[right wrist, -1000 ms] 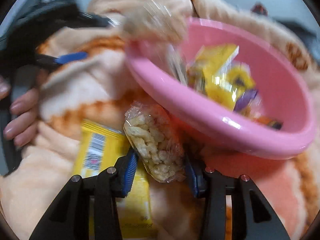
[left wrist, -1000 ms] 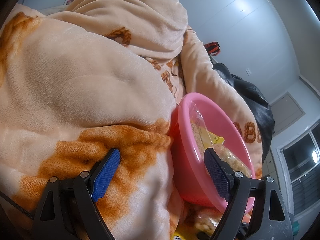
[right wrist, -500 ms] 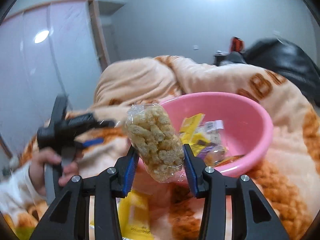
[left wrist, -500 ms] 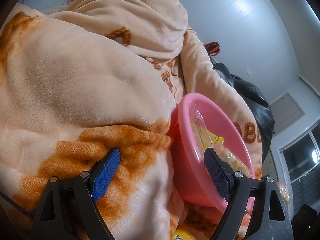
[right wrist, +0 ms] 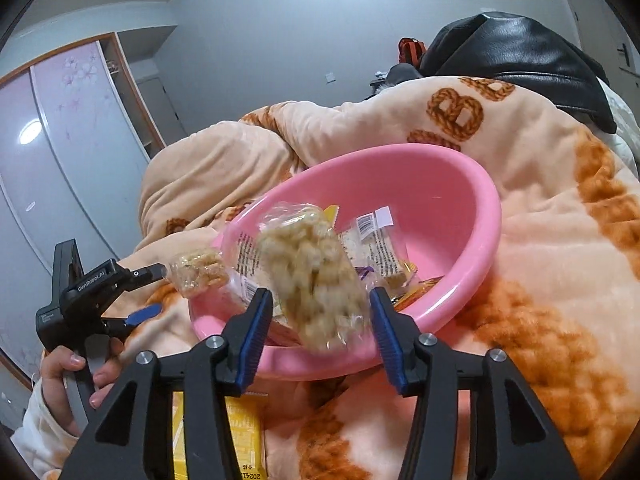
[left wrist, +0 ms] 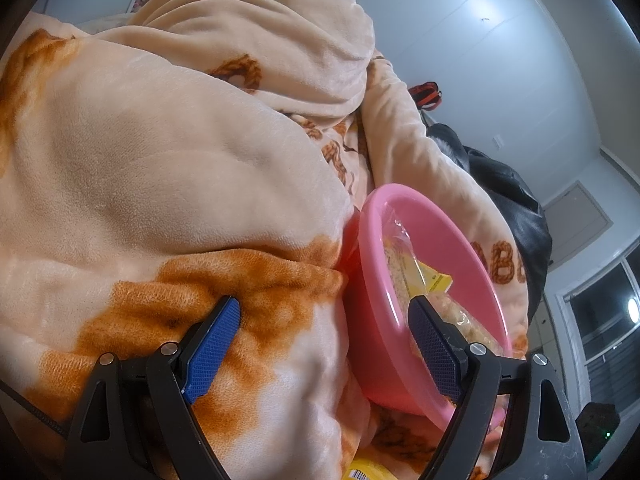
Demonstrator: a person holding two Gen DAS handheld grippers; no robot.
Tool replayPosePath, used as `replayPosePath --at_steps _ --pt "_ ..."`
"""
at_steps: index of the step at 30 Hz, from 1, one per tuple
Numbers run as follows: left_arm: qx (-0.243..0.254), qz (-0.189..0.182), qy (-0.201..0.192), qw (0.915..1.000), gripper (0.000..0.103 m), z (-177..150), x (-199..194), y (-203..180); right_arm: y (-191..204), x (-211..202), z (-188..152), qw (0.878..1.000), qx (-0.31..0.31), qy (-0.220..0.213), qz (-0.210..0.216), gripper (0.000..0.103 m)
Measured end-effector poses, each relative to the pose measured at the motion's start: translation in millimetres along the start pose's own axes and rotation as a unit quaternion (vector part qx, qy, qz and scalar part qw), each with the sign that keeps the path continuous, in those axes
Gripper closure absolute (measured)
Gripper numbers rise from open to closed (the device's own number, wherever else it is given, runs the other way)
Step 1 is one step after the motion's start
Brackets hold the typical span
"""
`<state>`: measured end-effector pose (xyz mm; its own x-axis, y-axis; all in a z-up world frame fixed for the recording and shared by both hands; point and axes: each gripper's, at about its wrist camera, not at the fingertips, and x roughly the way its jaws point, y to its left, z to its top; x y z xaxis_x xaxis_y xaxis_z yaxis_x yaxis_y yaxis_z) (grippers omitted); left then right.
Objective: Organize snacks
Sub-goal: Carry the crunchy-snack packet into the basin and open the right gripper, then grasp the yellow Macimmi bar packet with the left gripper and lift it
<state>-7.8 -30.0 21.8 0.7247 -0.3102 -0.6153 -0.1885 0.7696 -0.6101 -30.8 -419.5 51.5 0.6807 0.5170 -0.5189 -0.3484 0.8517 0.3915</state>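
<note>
A pink bowl [right wrist: 472, 240] rests on a peach blanket and holds several wrapped snacks. In the right wrist view a clear bag of puffed snacks [right wrist: 316, 276] sits blurred between my right gripper's [right wrist: 320, 312] open fingers, over the bowl's near rim, touching neither pad. A yellow packet [right wrist: 240, 436] lies on the blanket below. My left gripper [left wrist: 324, 344] is open and empty; its right finger [left wrist: 432, 344] is at the bowl's [left wrist: 376, 320] rim. It also shows in the right wrist view [right wrist: 120, 292], next to another puffed snack bag [right wrist: 198, 272] on the rim.
The crumpled peach and orange blanket [left wrist: 160, 160] rises in folds left of and behind the bowl. A black leather jacket [right wrist: 512, 56] lies behind the blanket. A sliding wardrobe door [right wrist: 60, 140] stands at the left.
My right gripper lifted the puffed snack bag from the blanket to above the bowl, then opened; the bag now sits loose between the fingers. The left gripper has not moved.
</note>
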Motion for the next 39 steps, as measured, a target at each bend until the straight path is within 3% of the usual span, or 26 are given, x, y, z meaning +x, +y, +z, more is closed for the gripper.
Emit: replayPosePath --at_steps 4,7,9,11,12,15,17,20,24,26,28,30,31,35,39 --pt "0.045 0.022 0.048 0.9976 0.019 -2.7 -4.6 -14.8 -4.7 -5.6 -4.1 1.000 -0.002 0.002 0.007 0.043" --pt "0.099 -0.004 0.104 0.9896 0.019 -7.1 -13.2 -30.0 -4.3 -4.5 -4.4 1.000 -0.005 0.003 0.008 0.039" --pt "0.150 -0.004 0.146 0.9778 0.019 -14.7 -18.2 -42.8 -4.1 -3.9 -4.0 1.000 -0.006 0.004 0.010 0.037" --pt "0.198 0.035 0.206 0.9577 0.019 -28.6 -17.8 -56.5 -4.5 -3.9 -3.9 1.000 -0.008 0.004 0.009 0.037" --pt "0.209 0.036 0.236 0.9482 0.019 -36.9 -17.2 -62.3 -4.2 -4.1 -3.7 1.000 -0.008 0.004 0.009 0.037" --pt "0.215 -0.031 0.305 0.9272 0.019 -64.1 -14.4 -80.0 -4.3 -4.0 -3.7 1.000 -0.008 0.004 0.009 0.037" --pt "0.227 -0.033 0.322 0.9186 0.019 -76.9 -7.5 -91.5 -4.3 -3.9 -3.7 1.000 -0.008 0.004 0.008 0.037" --pt "0.245 -0.001 0.335 0.9099 0.019 -96.9 8.6 -102.3 -4.1 -3.8 -3.7 1.000 -0.008 0.004 0.009 0.037" --pt "0.217 -0.005 0.378 0.9003 0.019 -117.2 31.1 -96.4 -4.1 -3.8 -3.8 1.000 -0.008 0.004 0.009 0.037" --pt "0.200 -0.001 0.381 0.9027 0.020 -123.8 41.0 -90.5 -4.0 -3.6 -3.8 1.000 -0.008 0.004 0.009 0.037" --pt "0.181 0.003 0.369 0.9117 0.021 -122.8 43.7 -87.8 -4.2 -3.9 -4.1 1.000 -0.009 0.004 0.009 0.037" --pt "0.161 0.001 0.351 0.9223 0.031 -117.8 42.3 -85.0 -4.7 -4.3 -4.3 1.000 -0.010 0.004 0.010 0.037" --pt "0.148 -0.004 0.346 0.9263 0.042 -114.9 41.7 -81.4 -4.6 -4.2 -4.4 1.000 -0.010 0.004 0.010 0.037" --pt "0.086 -0.027 0.331 0.9393 0.068 -104.2 40.1 -64.9 -4.3 -3.8 -4.4 1.000 -0.010 0.004 0.009 0.037" --pt "0.080 -0.038 0.304 0.9485 0.079 -99.4 33.8 -63.5 -4.5 -4.2 -4.6 1.000 -0.011 0.005 0.009 0.037"
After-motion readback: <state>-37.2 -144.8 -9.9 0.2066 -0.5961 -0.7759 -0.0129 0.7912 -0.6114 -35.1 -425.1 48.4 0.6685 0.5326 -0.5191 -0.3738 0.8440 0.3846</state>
